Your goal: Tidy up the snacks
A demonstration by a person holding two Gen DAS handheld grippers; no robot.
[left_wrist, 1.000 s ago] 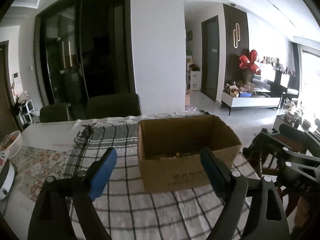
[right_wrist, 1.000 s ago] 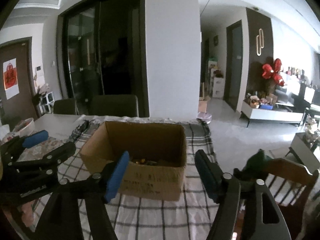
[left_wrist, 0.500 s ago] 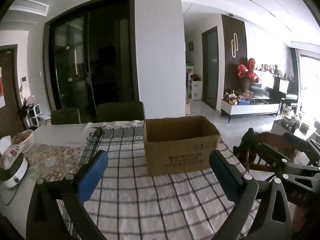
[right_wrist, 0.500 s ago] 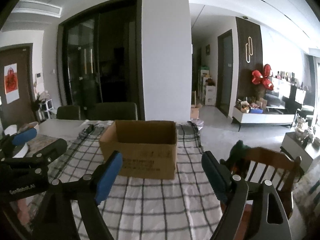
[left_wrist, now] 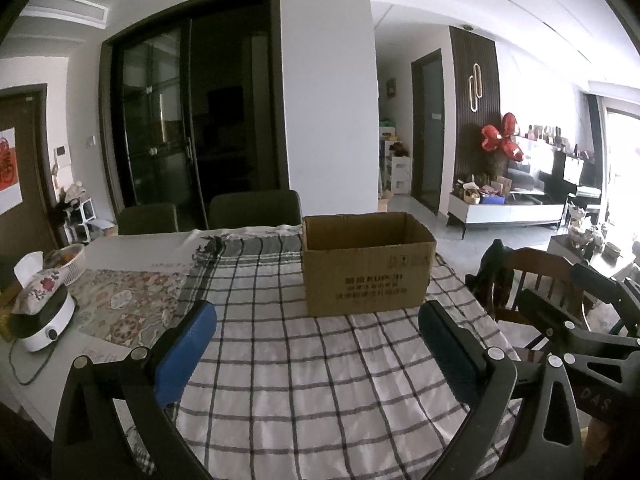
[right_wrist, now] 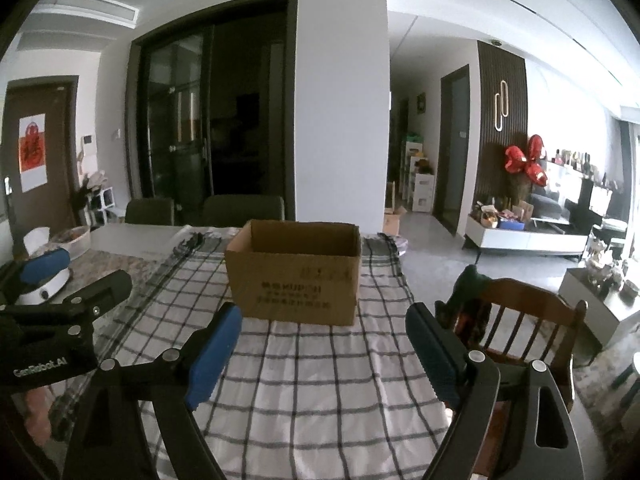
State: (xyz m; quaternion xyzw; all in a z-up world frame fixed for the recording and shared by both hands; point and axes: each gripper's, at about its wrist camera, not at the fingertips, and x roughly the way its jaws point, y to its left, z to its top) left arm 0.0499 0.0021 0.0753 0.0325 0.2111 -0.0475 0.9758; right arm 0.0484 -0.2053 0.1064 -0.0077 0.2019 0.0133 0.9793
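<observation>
Both tools [left_wrist: 316,322] [right_wrist: 324,328] have backed away, released, leaving the cardboard box [left_wrist: 366,264] well ahead.

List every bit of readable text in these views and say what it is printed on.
"GenRobot.AI": on the left gripper, seen from the right wrist.
"DAS", partly cut off: on the right gripper, seen from the left wrist.
Cardboard box: printed lines, too blurred to read.
Red paper on the door: one character, unreadable.

wrist views, facing shared box [left_wrist: 366,264] (nearby)
</observation>
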